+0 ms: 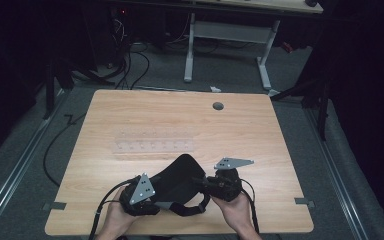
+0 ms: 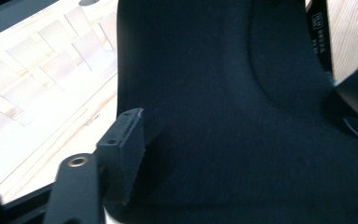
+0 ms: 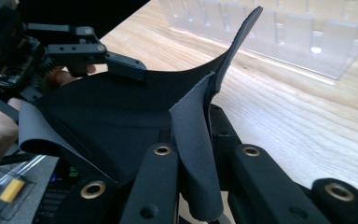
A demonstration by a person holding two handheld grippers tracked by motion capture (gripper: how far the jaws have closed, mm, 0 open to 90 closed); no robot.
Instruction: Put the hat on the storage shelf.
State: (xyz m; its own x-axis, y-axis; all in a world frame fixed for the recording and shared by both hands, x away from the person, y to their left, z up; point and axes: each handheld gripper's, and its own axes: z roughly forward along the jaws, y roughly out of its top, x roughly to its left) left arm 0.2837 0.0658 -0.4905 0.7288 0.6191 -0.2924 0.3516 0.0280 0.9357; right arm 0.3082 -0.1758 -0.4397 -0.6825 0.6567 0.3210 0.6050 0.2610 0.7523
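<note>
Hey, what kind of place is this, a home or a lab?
Probably a lab or workshop: a bare wooden table on grey carpet, loose cables across the floor behind it, and an adjustable desk frame beyond.

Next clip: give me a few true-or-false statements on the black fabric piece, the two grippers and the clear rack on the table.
1. The right gripper is shut on an edge of the black fabric piece. True.
2. The clear rack lies between the person and the fabric. False: it lies beyond the fabric.
3. The table is bare metal. False: it is light wood.
4. The left gripper is at the fabric's left side. True.
</note>
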